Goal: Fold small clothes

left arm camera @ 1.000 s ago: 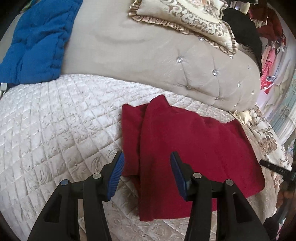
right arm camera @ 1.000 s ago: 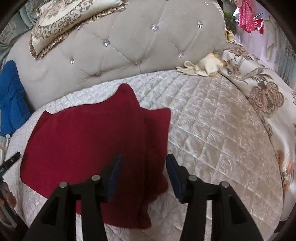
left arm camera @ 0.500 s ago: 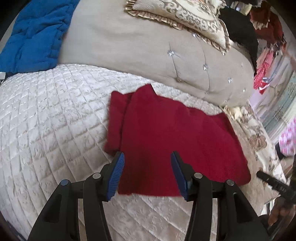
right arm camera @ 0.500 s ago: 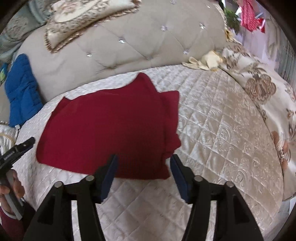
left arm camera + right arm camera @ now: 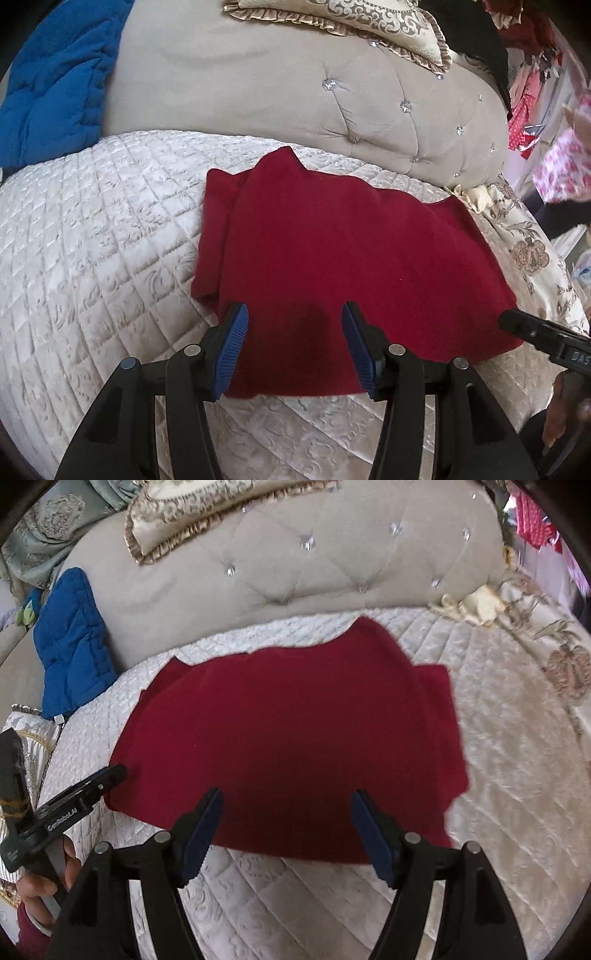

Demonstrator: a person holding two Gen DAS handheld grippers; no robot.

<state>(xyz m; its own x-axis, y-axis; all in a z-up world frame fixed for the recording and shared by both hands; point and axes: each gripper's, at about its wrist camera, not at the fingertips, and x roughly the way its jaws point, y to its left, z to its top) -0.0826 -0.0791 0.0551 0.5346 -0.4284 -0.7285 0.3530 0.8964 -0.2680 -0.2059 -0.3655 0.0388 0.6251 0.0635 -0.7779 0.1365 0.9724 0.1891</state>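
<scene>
A dark red garment (image 5: 332, 266) lies flat on the quilted cream bedspread (image 5: 92, 258), with one side folded over in a narrow strip at its left in the left wrist view. It also shows in the right wrist view (image 5: 288, 738), with that strip at the right. My left gripper (image 5: 293, 347) is open and empty, just above the garment's near edge. My right gripper (image 5: 286, 830) is open and empty, over the garment's near edge from the other side. Each gripper's tip shows at the edge of the other's view.
A tufted beige headboard (image 5: 295, 103) curves behind the bed, with an ornate pillow (image 5: 351, 14) on top. A blue quilted jacket (image 5: 48, 85) hangs at the left. A floral cover (image 5: 561, 657) and a cream cloth (image 5: 476, 603) lie at the bed's right.
Both grippers pulled back from the garment, so more of it is in view. They stayed open. The garment has not visibly changed shape.
</scene>
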